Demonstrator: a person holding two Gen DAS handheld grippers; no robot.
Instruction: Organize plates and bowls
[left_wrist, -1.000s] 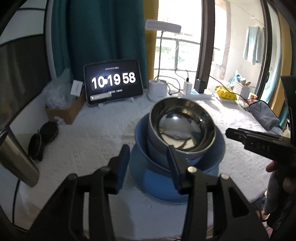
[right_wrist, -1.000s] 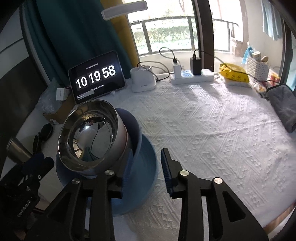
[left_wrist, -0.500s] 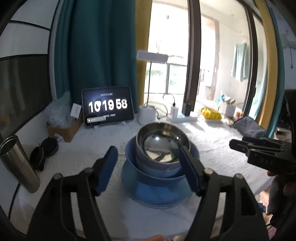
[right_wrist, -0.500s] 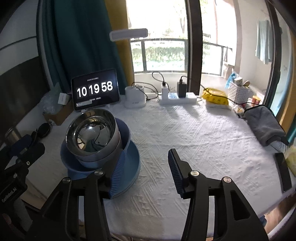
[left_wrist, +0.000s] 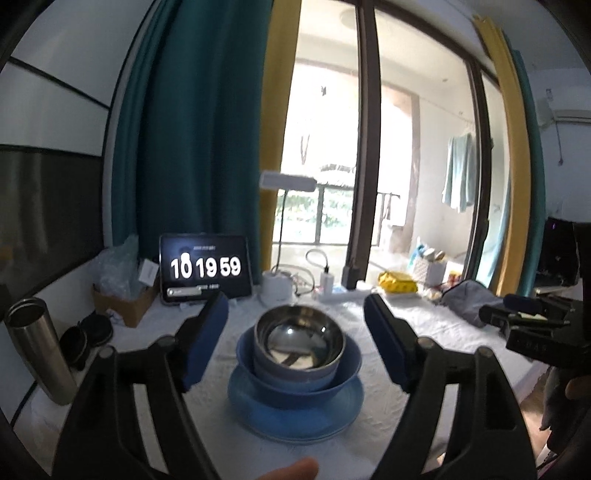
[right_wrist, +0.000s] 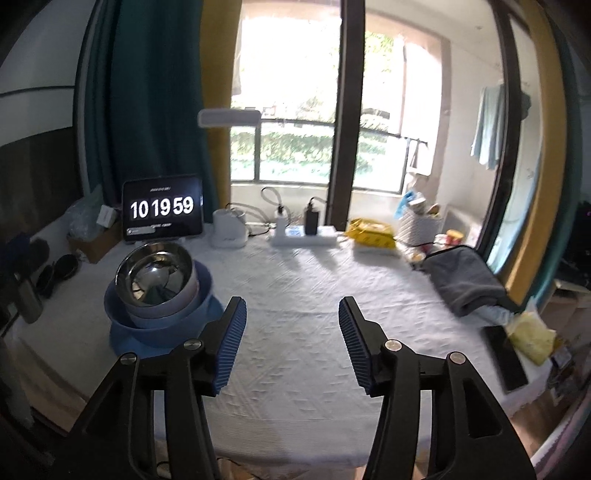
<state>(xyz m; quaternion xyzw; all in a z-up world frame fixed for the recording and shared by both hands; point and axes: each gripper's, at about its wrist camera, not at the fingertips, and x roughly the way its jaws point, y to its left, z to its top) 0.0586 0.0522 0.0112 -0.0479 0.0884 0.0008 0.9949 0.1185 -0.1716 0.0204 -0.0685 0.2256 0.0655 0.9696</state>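
Note:
A steel bowl (left_wrist: 299, 334) sits nested in a grey-blue bowl (left_wrist: 295, 376), inside a blue bowl (left_wrist: 351, 363), on a blue plate (left_wrist: 295, 417). The stack stands on the white tablecloth. It also shows in the right wrist view, at the left (right_wrist: 155, 280). My left gripper (left_wrist: 295, 314) is open and empty, held back from the stack and above it. My right gripper (right_wrist: 291, 310) is open and empty, to the right of the stack, over bare cloth. The right gripper also shows at the right edge of the left wrist view (left_wrist: 532, 325).
A tablet clock (left_wrist: 205, 269), a lamp base (left_wrist: 277, 286) and a power strip (right_wrist: 303, 232) stand at the back. A steel tumbler (left_wrist: 37, 350) and sunglasses (left_wrist: 88, 332) are at the left. A grey cloth (right_wrist: 461, 277) and a phone (right_wrist: 506, 358) lie at the right.
Both grippers have pulled back and risen away from the stack and opened wider. The stack has stayed in place on the table.

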